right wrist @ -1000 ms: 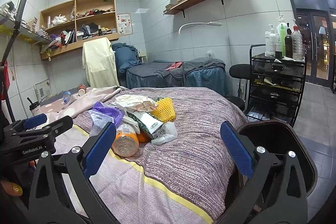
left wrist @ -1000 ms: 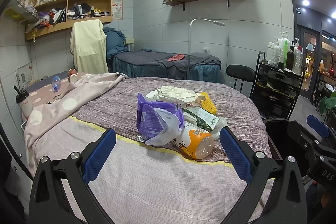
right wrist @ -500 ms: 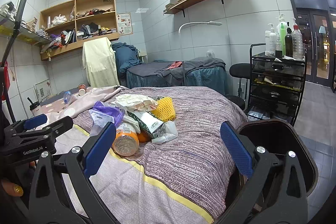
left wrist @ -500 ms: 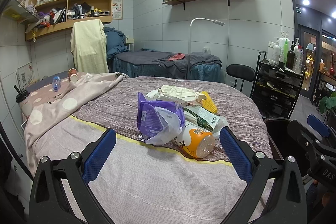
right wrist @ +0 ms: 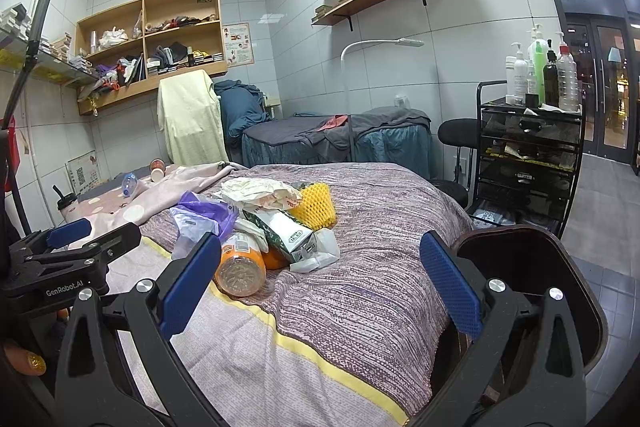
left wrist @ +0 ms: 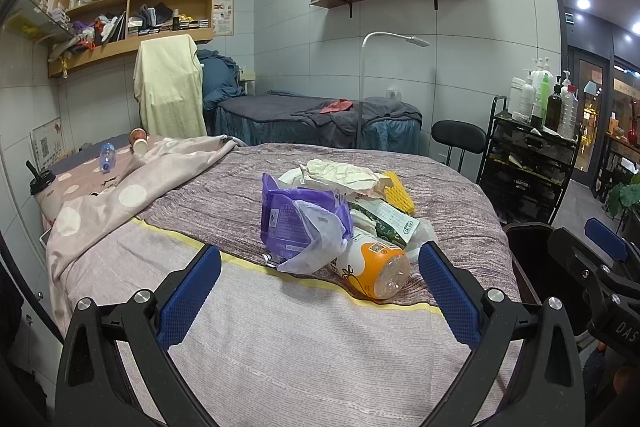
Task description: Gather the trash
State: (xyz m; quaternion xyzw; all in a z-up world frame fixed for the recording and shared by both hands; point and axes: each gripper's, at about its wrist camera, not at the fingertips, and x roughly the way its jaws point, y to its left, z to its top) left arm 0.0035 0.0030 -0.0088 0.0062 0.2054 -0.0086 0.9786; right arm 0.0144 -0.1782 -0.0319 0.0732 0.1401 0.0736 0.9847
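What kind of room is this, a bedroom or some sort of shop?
Probably a massage or beauty treatment room: two covered treatment beds, a black trolley topped with pump bottles, and a floor lamp arching over the far bed. Glass doors suggest a shopfront.

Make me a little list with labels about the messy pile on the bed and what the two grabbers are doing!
place: bed with a striped purple blanket
trash pile: purple packet, orange bottle lying on its side, green and white carton, yellow foam net, crumpled paper bag
bin: dark bin beside the bed, on the right
left gripper: fingers wide open, holding nothing, short of the pile
right gripper: fingers wide open, holding nothing
trash collected: none seen yet
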